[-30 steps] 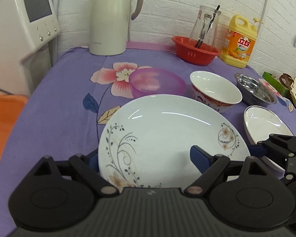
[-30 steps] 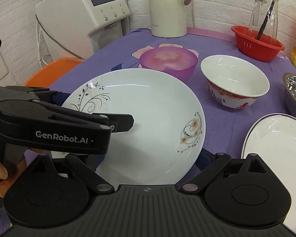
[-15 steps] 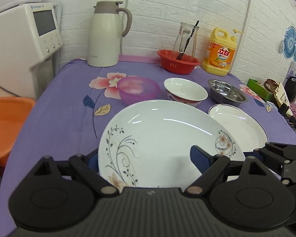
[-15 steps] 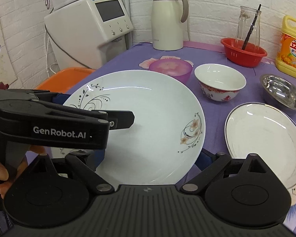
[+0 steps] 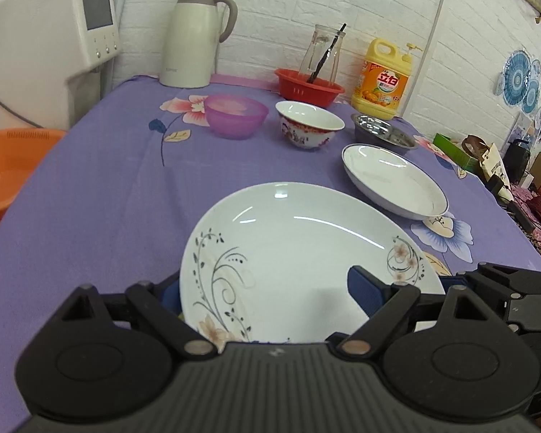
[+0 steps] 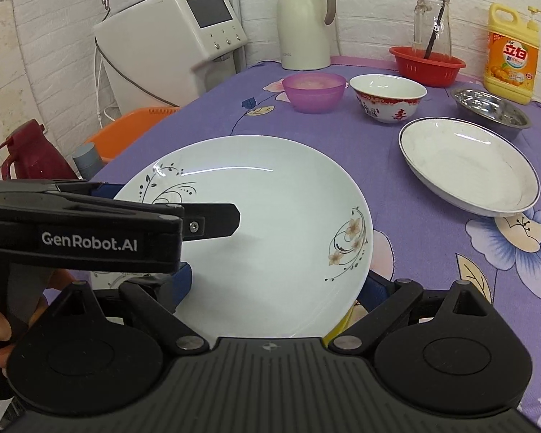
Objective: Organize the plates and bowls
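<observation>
A white floral plate (image 5: 299, 252) (image 6: 263, 231) is held above the purple tablecloth by both grippers. My left gripper (image 5: 267, 292) is shut on its near edge, one finger over the plate and one under. My right gripper (image 6: 277, 285) is shut on its other edge. The left gripper also shows in the right wrist view (image 6: 198, 220), at the left. A white plate with a dark rim (image 5: 393, 184) (image 6: 469, 173) lies on the table to the right. Behind stand a purple bowl (image 5: 236, 115), a red-patterned white bowl (image 5: 308, 124) and a steel bowl (image 5: 382, 133).
At the back stand a cream thermos jug (image 5: 194, 36), a red basket with a glass jar (image 5: 308, 84) and a yellow detergent bottle (image 5: 384, 79). A white appliance (image 5: 43, 47) and an orange tub (image 5: 11, 166) are off the table's left edge. Clutter lies beyond the right edge.
Both grippers have drawn back toward me with the floral plate, lifting it away from the bowls. The dark-rimmed plate and bowls now look farther off.
</observation>
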The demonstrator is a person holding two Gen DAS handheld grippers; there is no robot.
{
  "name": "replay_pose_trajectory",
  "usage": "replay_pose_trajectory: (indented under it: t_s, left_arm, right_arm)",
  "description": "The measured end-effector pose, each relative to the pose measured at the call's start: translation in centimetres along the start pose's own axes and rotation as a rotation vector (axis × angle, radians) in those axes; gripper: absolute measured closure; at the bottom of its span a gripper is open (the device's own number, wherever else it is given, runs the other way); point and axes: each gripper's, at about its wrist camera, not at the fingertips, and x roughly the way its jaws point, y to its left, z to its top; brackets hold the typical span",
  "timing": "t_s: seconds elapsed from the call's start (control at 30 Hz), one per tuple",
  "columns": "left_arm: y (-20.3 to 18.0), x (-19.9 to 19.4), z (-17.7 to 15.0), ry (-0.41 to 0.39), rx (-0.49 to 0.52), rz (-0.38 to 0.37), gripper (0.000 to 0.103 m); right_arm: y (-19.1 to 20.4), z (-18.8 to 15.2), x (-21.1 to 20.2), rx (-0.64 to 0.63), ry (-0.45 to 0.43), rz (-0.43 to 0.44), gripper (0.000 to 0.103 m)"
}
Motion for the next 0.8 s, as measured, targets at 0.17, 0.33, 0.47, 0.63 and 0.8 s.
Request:
replay_pose_trajectory:
  t_s: [0.17, 0.33, 0.47, 0.63, 0.8]
  left_arm:
    - [0.5, 0.9, -1.3, 0.037, -0.038, -0.016, 0.015]
    - [0.1, 0.3, -1.6, -0.003, 0.004, 0.013, 0.014]
    - [-0.2, -0.7, -1.3, -0.047, 0.043, 0.022, 0.010]
    - [-0.5, -2.2, -1.2, -0.084, 0.065, 0.015, 0.009]
    - [-0.9, -2.1, -0.6, -0.085, 0.056, 0.002, 0.008]
  right_arm:
    - [0.0, -0.7, -0.1, -0.015, -0.025, -0.022, 0.000]
    - [-0.5, -1.5, 0.1, 0.010, -0.003, -0.009, 0.000]
    - [-0.3, -1.8, -0.2, -0.009, -0.026, -0.011, 0.000]
    - [-1.0, -1.9, -0.9, 0.010, -0.058, -0.028, 0.000]
    - [-2.3, -1.9, -1.7, 0.076, -0.077, -0.034, 0.000]
